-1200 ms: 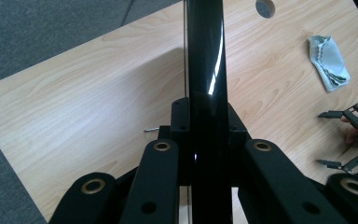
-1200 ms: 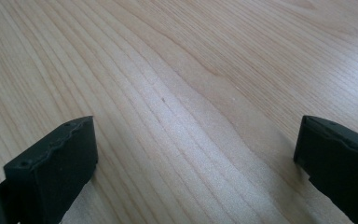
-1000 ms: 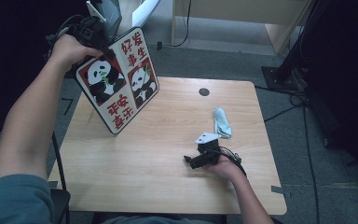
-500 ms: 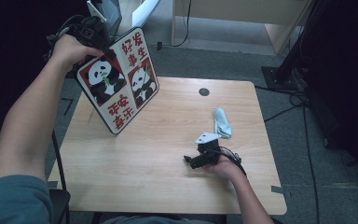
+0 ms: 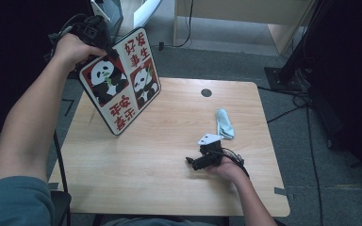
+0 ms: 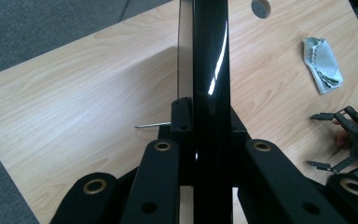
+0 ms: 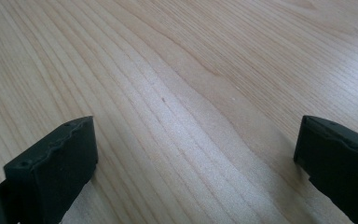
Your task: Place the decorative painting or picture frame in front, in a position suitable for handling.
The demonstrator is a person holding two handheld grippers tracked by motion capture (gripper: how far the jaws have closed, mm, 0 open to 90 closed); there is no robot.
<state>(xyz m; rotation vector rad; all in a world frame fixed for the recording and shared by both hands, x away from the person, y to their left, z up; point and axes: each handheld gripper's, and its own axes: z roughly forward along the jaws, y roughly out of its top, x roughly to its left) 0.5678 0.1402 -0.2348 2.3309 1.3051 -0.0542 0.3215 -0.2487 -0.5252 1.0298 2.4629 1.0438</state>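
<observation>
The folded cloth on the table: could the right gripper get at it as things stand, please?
Probably yes: the right gripper rests open near the cloth, with bare table between them, though it points away and must turn.

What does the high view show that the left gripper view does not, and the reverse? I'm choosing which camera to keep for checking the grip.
High view alone: the printed face of the flat red-and-white panda picture board, with pandas and red characters, tilted over the table's left side.

Left gripper view alone: the board's glossy black edge clamped between the left tool jaws.

Both: the light wooden table, its round dark hole, the folded pale blue cloth, and the open right tool.
</observation>
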